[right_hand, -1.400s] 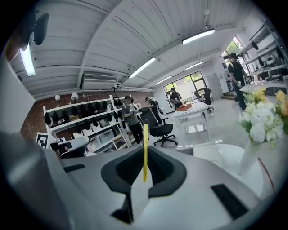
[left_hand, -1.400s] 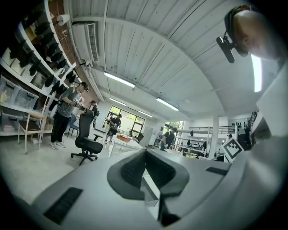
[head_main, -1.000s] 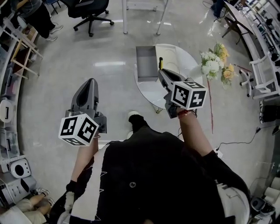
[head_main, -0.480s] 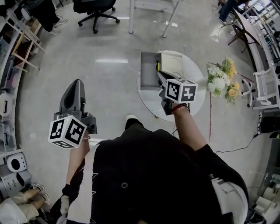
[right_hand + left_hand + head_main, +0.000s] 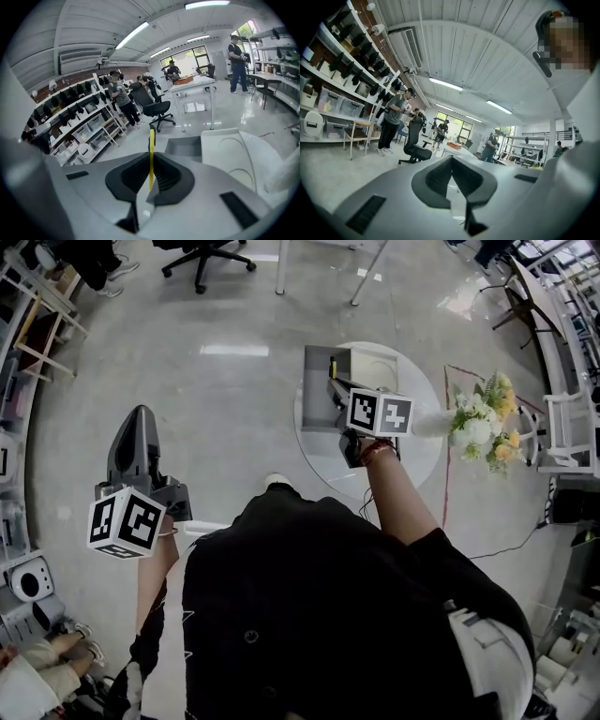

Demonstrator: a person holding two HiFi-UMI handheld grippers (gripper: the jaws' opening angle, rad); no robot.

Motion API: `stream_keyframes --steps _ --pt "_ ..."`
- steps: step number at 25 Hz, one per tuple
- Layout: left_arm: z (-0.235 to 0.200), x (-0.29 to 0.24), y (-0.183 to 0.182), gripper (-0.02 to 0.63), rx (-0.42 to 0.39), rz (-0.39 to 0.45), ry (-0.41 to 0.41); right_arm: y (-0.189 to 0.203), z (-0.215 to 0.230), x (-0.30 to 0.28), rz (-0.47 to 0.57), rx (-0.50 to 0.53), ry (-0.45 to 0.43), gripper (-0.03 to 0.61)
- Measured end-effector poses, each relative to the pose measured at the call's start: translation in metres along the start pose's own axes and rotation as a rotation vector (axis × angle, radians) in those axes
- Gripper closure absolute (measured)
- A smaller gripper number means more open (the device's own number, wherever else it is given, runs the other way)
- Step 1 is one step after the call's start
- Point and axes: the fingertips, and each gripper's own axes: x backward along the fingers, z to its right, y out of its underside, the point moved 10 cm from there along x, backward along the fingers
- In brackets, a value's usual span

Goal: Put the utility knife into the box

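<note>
Clamping utility knife (image 5: 151, 140), right gripper (image 5: 331, 383) above round table (image 5: 417, 448); left gripper (image 5: 140, 414) fingers together.

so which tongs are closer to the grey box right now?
Right. The right tongs, shut on the utility knife, are right by the grey box on the round table. The left tongs are far to its left, over the floor.
</note>
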Motion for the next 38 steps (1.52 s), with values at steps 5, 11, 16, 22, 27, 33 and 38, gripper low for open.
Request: stream_keyframes --steps 5,11,16,22,27,33,38 --pt "-0.012 -0.004 0.004 0.603 0.004 -0.021 -0.028 0.013 0.013 -0.022 -0.083 -0.022 0.042 0.548" --pt "-0.026 -0.011 0.017 0.603 0.022 -0.045 -0.055 0.029 0.033 -0.044 -0.146 -0.110 0.072 0.548" --pt "-0.029 -0.015 0.022 0.603 0.033 -0.058 -0.063 0.035 0.042 -0.055 -0.172 -0.123 0.103 0.548" --pt "-0.026 -0.016 0.021 0.603 0.024 -0.050 -0.074 0.044 0.053 -0.066 -0.201 -0.162 0.110 0.548" --pt "-0.028 -0.016 0.016 0.603 0.021 -0.042 -0.089 0.047 0.058 -0.078 -0.231 -0.193 0.126 0.548" --pt "-0.029 -0.010 0.008 0.603 0.008 -0.023 -0.120 0.054 0.062 -0.091 -0.297 -0.194 0.141 0.548" --pt "-0.032 -0.003 0.006 0.603 0.011 -0.009 -0.152 0.058 0.063 -0.099 -0.332 -0.189 0.152 0.548"
